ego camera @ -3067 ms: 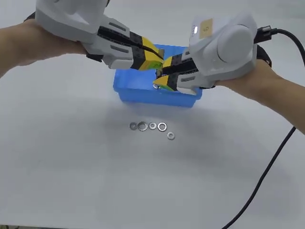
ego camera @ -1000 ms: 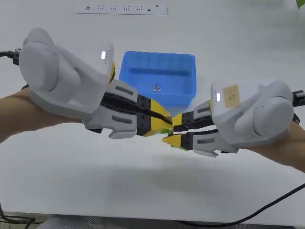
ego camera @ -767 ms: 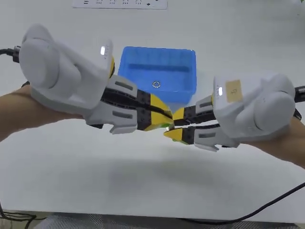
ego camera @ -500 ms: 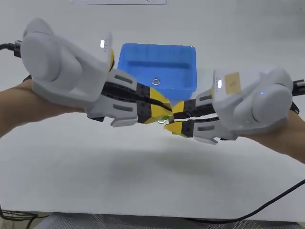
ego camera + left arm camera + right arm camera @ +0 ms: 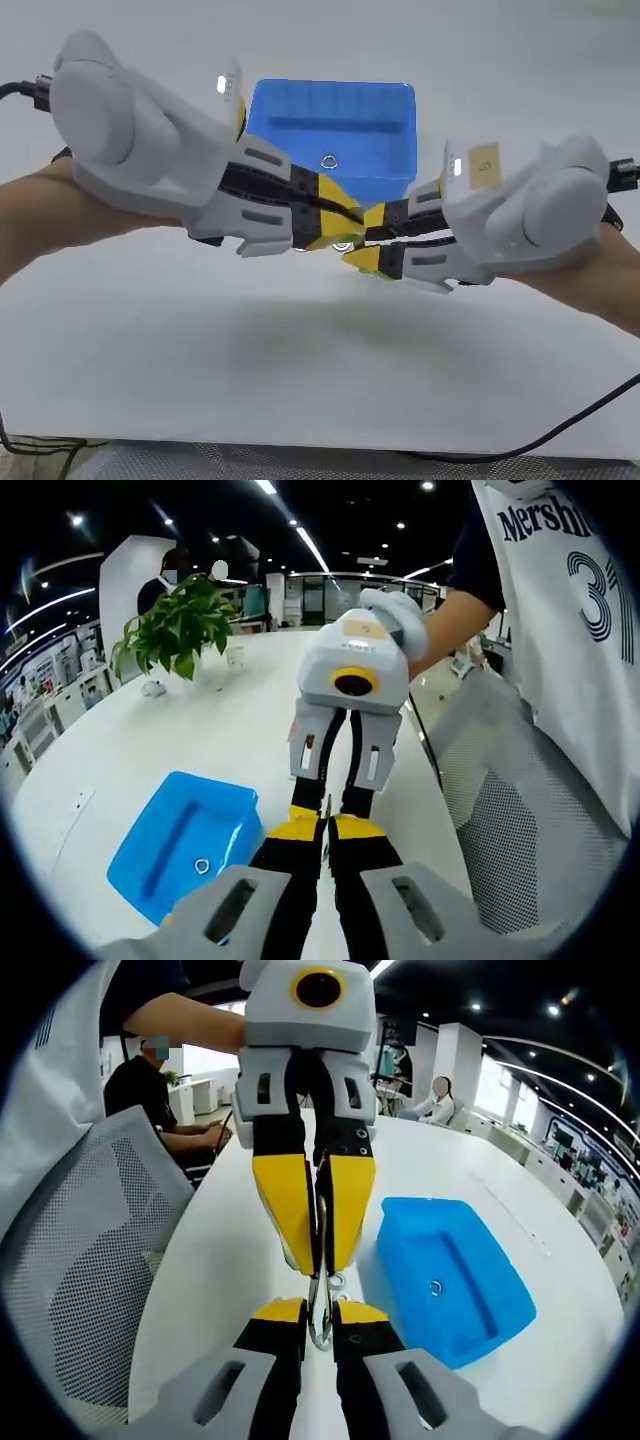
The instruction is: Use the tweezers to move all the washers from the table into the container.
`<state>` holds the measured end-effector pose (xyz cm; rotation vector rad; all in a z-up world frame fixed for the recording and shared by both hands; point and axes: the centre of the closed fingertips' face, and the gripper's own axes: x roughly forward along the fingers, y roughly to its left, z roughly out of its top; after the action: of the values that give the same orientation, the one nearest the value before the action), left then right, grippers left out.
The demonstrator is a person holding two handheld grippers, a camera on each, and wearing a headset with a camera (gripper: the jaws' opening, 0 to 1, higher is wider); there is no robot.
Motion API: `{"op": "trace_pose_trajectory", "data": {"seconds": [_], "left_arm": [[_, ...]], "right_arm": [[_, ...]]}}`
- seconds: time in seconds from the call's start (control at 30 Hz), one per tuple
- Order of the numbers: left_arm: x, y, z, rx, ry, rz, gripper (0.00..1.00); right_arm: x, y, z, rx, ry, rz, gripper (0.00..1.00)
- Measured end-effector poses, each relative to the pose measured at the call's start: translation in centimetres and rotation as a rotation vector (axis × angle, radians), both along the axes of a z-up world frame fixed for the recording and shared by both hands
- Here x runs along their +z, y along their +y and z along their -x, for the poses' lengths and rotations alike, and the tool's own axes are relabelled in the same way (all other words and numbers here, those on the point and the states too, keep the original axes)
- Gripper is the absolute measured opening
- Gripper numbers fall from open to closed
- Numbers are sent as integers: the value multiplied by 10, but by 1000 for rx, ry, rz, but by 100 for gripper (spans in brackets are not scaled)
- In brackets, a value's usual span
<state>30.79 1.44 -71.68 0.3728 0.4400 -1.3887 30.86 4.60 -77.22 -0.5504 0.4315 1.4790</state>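
Washer point(image 5: 343, 245) at tweezers point(image 5: 319, 1250) tip, 6 o'clock of container point(image 5: 300, 110); second washer point(image 5: 329, 161) inside. Looks light, stiff, slick; best pinched gently across the ring. Left gripper point(image 5: 338, 225) and right gripper point(image 5: 362, 238) clenched tip to tip on tweezers.

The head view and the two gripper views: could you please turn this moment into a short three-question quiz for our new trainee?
1. True or false: the left gripper and the right gripper point away from each other.
2. What do both grippers hold between them? A: a spoon. B: tweezers. C: a cable.
3. How many washers lie in the blue container?
Key: 1 false, they meet tip to tip. 2 B. 3 one washer.
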Motion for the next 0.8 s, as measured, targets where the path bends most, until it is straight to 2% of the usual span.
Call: {"op": "trace_pose_trajectory", "data": {"seconds": [0.43, 0.5, 0.8], "left_arm": [[-5, -2, 0, -16, -9, -27, 6], [-5, -2, 1, -17, -6, -27, 6], [-5, -3, 2, -19, 0, -12, 6]], "right_arm": [[-6, 0, 0, 3, 1, 11, 11], [-8, 0, 1, 16, -17, 26, 11], [-9, -3, 2, 14, -13, 24, 11]]}}
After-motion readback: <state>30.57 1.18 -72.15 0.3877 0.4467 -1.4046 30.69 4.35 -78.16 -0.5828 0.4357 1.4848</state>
